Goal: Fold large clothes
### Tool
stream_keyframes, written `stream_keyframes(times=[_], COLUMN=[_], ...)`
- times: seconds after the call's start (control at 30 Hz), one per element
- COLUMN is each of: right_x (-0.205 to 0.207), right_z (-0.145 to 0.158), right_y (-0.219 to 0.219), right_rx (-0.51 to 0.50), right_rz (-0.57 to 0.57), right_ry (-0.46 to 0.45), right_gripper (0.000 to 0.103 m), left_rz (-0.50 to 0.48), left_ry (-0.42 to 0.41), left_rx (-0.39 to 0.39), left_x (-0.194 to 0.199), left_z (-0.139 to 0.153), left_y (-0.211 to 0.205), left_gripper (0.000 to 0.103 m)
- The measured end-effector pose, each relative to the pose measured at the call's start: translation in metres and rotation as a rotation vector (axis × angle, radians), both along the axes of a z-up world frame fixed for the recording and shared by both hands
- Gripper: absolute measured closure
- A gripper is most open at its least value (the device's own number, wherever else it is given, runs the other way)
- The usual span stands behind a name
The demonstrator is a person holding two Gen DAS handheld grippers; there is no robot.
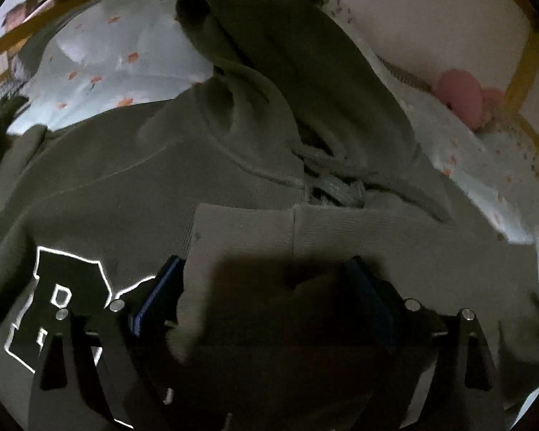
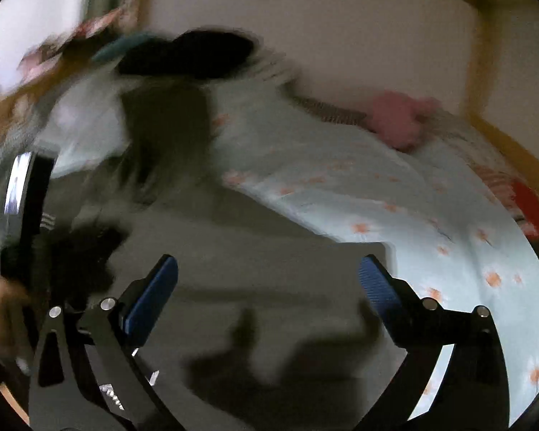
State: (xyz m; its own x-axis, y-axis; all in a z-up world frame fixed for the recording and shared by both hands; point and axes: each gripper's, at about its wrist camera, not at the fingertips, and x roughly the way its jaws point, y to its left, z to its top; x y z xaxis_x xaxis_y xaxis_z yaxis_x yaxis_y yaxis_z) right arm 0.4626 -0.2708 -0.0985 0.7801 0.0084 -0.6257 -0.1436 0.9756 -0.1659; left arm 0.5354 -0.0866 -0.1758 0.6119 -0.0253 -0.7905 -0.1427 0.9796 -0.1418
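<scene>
Olive-green hoodie (image 1: 154, 186) lies spread on a bedsheet (image 1: 100, 72), light blue with small orange flowers. Its hood (image 1: 269, 72) is bunched up well ahead of the left gripper's fingertips, with the drawstring area just below it. A ribbed band of the same fabric (image 1: 341, 237), a hem or cuff, lies folded across the body directly between and ahead of the left gripper (image 1: 266, 269) fingers. The blue pads sit wide apart with cloth bunched between them; whether they actually pinch it cannot be told. To the outside of the left finger shows a black letter patch (image 1: 68, 287) with a white outline.

The right wrist view is heavily blurred. The right gripper (image 2: 267, 269) has its fingers released, spread wide over plain green fabric, nothing held between them. Beyond the right finger the sheet runs to a pink soft object (image 2: 395, 118) near a pale wall (image 2: 341, 18) with a wooden frame (image 2: 485, 54).
</scene>
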Motion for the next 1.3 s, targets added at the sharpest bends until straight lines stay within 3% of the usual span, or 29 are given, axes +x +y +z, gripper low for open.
stream_keyframes(times=[0.07,0.1,0.13,0.17,0.23,0.33,0.4,0.5,0.53,0.63,0.7,0.87,0.97,1.07,1.13,1.2,1.3], right_x=[0.009,0.022,0.025,0.019,0.006,-0.015,-0.019,-0.026,-0.013,0.015,0.011,0.001,-0.005,-0.017,-0.027,-0.038,-0.054], right_z=[-0.028,-0.055,-0.073,-0.072,-0.068,-0.061,-0.052,-0.022,-0.020,-0.066,-0.076,-0.071,-0.070,-0.064,-0.043,-0.030,-0.013], right_y=[0.013,0.013,0.009,0.001,0.010,0.001,-0.002,-0.010,-0.005,-0.006,-0.002,0.001,-0.005,0.005,0.016,0.036,0.078], right_rx=[-0.058,-0.042,0.020,0.087,0.010,0.014,0.052,0.125,0.118,0.092,0.038,0.025,0.019,-0.005,-0.003,-0.021,-0.024], right_rz=[-0.015,-0.048,-0.076,-0.107,-0.060,0.009,0.028,0.000,-0.025,-0.053,-0.045,-0.042,-0.025,-0.018,0.027,0.069,0.152], right_ry=[0.112,0.266,0.350,0.330,0.374,0.430,0.403,0.231,0.223,0.429,0.372,0.416,0.384,0.324,0.254,0.167,0.069], right_gripper=[0.005,0.008,0.008,0.008,0.008,0.008,0.008,0.008,0.008,0.005,0.004,0.004,0.004,0.004,0.004,0.004,0.004], left_rz=[-0.013,-0.020,-0.026,-0.031,-0.036,-0.038,-0.037,-0.035,-0.035,-0.037,-0.049,-0.156,-0.153,-0.189,-0.127,-0.088,-0.034], left_ry=[0.000,0.001,0.001,0.000,0.001,0.005,0.000,-0.004,-0.004,0.001,0.012,0.044,0.025,-0.011,-0.042,-0.082,-0.070], left_rx=[-0.011,-0.010,-0.004,0.002,0.012,0.046,0.063,0.068,0.072,0.070,0.066,0.021,-0.002,-0.045,0.016,-0.012,-0.039], left_x=[0.000,0.000,0.000,0.000,0.002,-0.001,-0.002,-0.003,-0.003,-0.002,0.000,0.000,-0.014,-0.032,-0.044,-0.055,-0.060], left_z=[0.000,0.000,-0.001,-0.001,-0.003,-0.005,-0.006,-0.006,-0.006,-0.006,-0.005,0.000,0.013,0.028,0.040,0.051,0.054], left_y=[0.005,0.007,0.009,0.009,0.008,0.003,0.000,0.000,-0.001,0.000,0.001,0.019,0.041,0.070,0.092,0.123,0.159], left_gripper=[0.013,0.013,0.013,0.013,0.013,0.012,0.012,0.012,0.012,0.012,0.012,0.012,0.012,0.010,0.010,0.010,0.010])
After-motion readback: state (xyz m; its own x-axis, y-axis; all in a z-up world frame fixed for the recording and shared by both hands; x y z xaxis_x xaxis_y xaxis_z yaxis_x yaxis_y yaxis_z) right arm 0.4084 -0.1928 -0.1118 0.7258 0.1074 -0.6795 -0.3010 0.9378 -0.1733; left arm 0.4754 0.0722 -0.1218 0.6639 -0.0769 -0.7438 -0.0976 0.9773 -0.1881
